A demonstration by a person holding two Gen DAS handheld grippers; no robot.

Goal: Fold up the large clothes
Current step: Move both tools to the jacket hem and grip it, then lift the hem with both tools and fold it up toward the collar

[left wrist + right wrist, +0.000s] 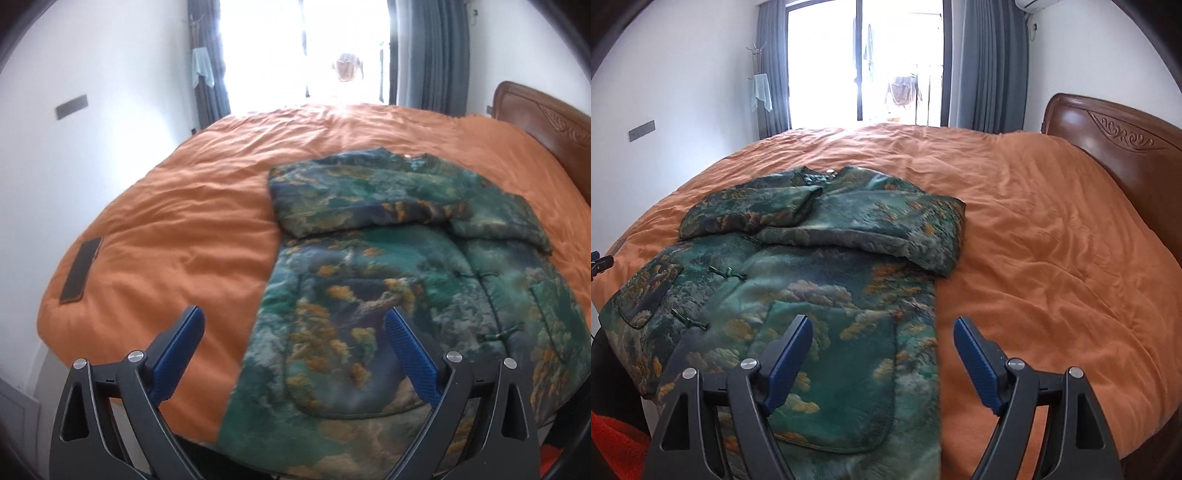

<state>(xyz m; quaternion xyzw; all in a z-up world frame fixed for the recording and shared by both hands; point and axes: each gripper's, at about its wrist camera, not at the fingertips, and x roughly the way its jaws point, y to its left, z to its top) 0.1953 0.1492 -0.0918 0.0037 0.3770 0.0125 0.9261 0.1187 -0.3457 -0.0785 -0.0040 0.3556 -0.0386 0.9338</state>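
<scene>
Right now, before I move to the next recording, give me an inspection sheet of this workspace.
Surface: orange duvet on the bed, wrinkled.
Job's things: green patterned jacket lies flat near the bed's front edge, both sleeves folded across the chest, hem not yet folded.
Clutter: dark flat phone-like item on the duvet.
Grippers: left gripper open over the jacket's left hem edge; right gripper open over its right hem edge; neither holds fabric.
Cables: nothing seen.
Surroundings: wooden headboard, grey curtains, bright window.
</scene>
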